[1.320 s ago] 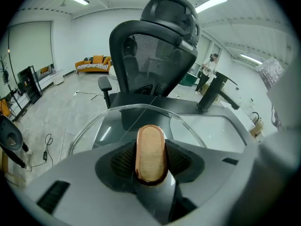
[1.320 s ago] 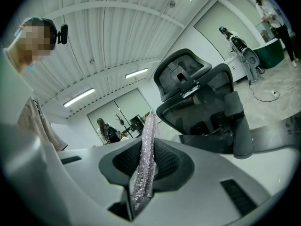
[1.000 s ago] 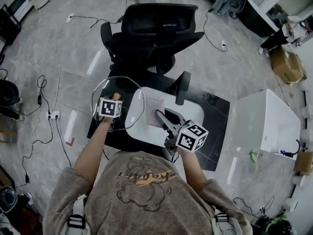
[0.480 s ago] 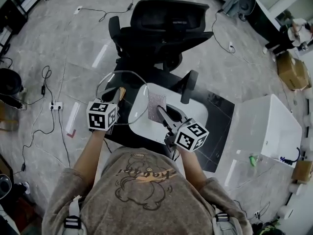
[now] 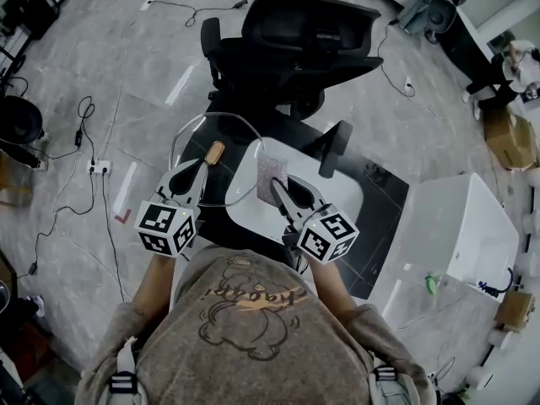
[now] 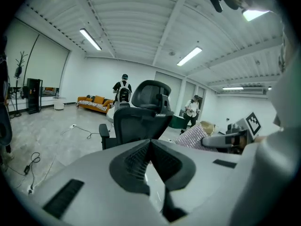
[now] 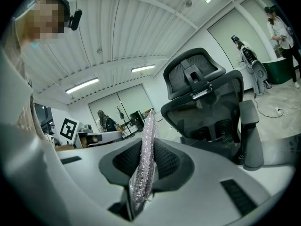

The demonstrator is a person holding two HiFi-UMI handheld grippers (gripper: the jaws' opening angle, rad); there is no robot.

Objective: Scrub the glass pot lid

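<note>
The glass pot lid (image 5: 240,137), a clear disc with a metal rim and a wooden knob (image 5: 214,153), hangs level beyond the left edge of the white table (image 5: 337,194). My left gripper (image 5: 201,169) reaches in under it beside the knob. In the left gripper view the left gripper (image 6: 150,145) has its pads pressed together, with a thin glassy sliver in the gap. My right gripper (image 5: 278,191) is shut on a glittery scrub cloth (image 5: 272,178), held upright over the table just right of the lid. The scrub cloth (image 7: 145,149) stands edge-on between the right gripper's (image 7: 146,166) pads.
A black office chair (image 5: 295,32) stands right behind the table, one armrest (image 5: 336,148) close to the cloth. A white cabinet (image 5: 468,226) is at the right. Cables and a power strip (image 5: 99,167) lie on the floor to the left. People stand far off.
The left gripper's marker cube has swung down and back toward me, baring its jaws, while its tips stay by the knob. The lid and the right gripper have barely moved.
</note>
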